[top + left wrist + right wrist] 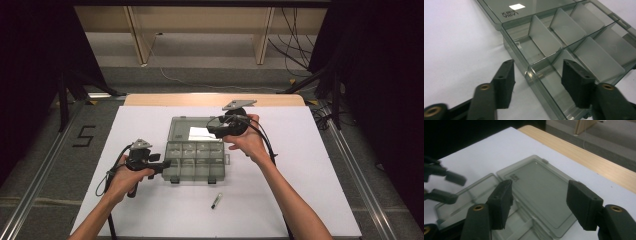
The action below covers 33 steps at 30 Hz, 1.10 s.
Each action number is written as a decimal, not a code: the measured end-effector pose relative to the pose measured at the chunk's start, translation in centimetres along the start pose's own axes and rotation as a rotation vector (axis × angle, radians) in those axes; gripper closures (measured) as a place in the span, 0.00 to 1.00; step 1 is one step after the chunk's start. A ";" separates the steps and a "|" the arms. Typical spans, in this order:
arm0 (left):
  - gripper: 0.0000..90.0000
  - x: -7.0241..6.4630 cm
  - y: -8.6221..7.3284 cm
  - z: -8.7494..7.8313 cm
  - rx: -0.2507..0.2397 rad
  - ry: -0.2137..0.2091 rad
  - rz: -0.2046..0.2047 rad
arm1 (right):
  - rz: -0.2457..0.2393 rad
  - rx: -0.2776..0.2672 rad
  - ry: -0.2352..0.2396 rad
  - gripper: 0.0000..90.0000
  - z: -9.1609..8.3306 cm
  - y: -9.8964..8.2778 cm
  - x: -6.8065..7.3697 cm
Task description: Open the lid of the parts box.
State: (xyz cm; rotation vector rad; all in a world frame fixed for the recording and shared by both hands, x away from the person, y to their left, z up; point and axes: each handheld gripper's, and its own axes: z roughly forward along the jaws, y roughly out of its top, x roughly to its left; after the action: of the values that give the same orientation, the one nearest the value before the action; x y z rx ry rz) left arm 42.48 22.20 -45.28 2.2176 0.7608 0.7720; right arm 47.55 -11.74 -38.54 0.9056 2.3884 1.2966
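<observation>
One overhead camera, two riding on the grippers

The high view looks forward and down over the white table (150,210) from the person's side; both gripper views sit low and close, sharing the clear compartment box (195,160) (574,50) (536,192) at frame centre.

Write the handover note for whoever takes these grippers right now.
Left gripper: open, fingers straddling the near-left corner wall of the clear grey plastic compartment box, not pressing it.
Right gripper: open, above the box's flat-lying lid, holding nothing.
Done: lid open; visible compartments look empty.
Left: small dark tube lies on the white table cover near the box, probably to be loaded.
</observation>
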 end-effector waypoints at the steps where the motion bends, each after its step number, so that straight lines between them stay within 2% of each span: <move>1: 0.42 0.0 0.0 -0.1 -0.007 0.005 -0.002 | -0.007 -0.004 0.009 0.40 -0.2 -0.1 0.3; 4: 0.38 -0.2 0.2 -0.3 -0.023 -0.009 -0.009 | -0.034 -0.003 0.041 0.38 -1.0 -0.4 1.2; 5: 0.38 -0.4 0.2 -0.4 -0.024 -0.019 -0.012 | -0.041 -0.008 0.038 0.37 -1.1 -0.5 1.4; 6: 0.37 -0.4 0.3 -0.6 -0.031 -0.010 -0.010 | -0.051 -0.010 0.041 0.36 -1.3 -0.6 1.7; 11: 0.34 -0.9 0.6 -1.3 -0.092 -0.065 -0.042 | -0.094 -0.002 0.090 0.33 -2.2 -1.4 3.0; 18: 0.31 -1.1 0.9 -2.6 -0.148 -0.066 -0.061 | -0.165 0.000 0.179 0.27 -3.3 -1.9 4.5; 23: 0.24 -2.0 1.6 -3.5 -0.224 -0.090 -0.086 | -0.239 0.045 0.232 0.25 -3.6 -2.5 5.7; 30: 0.20 -4.2 2.2 -4.7 -0.274 -0.113 -0.111 | -0.310 0.118 0.281 0.25 -3.5 -3.6 6.7; 31: 0.20 -4.1 2.4 -4.9 -0.287 -0.091 -0.066 | -0.324 0.135 0.294 0.26 -3.5 -3.8 6.8; 32: 0.19 -4.2 2.4 -5.0 -0.296 -0.089 -0.073 | -0.330 0.143 0.298 0.26 -3.4 -4.0 7.0; 33: 0.19 -7.0 2.3 -5.4 -0.292 -0.182 -0.419 | -0.334 0.151 0.300 0.26 -3.4 -4.1 7.0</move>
State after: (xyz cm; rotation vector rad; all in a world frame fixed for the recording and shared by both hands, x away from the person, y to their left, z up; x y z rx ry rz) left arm 34.84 18.02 -42.46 1.7583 0.9169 0.4344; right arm 38.80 -11.11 -39.65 0.3365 2.7467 1.2020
